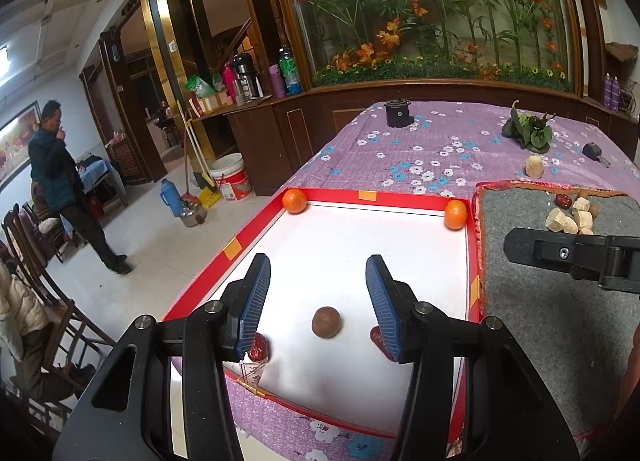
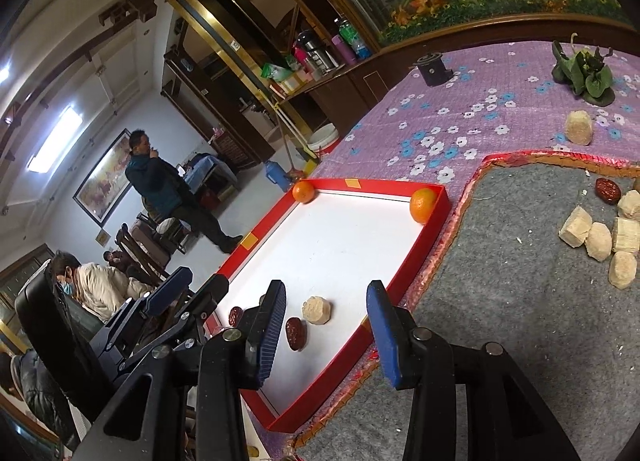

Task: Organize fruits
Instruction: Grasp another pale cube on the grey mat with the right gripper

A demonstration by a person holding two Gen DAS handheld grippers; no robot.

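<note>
So far the red-walled tray [image 1: 256, 229] holds two oranges, one in its 11 o'clock corner [image 1: 294, 201] and one in its 1 o'clock corner [image 1: 455, 214], plus items at the near end: a round brown fruit [image 1: 326, 321] at about 6 o'clock on the white floor, a red date [image 2: 296, 333] lying just beside a pale cut piece [image 2: 317, 311], and a second date [image 2: 235, 316] near the 7 o'clock corner. Left gripper [image 1: 316, 303]: jaws apart, nothing between the pads, hovering over the brown fruit. Right gripper [image 2: 326, 327]: also released and empty, aimed at the tray's near end. Still outside, on the grey felt mat [image 2: 500, 301] at 3 o'clock: a heap of pale pieces [image 2: 600, 241] and one date [image 2: 607, 191]; another pale piece [image 2: 579, 127] sits alone on the purple cloth [image 1: 420, 141]. Judgement: roughly half sorted; the mat pile remains.
</note>
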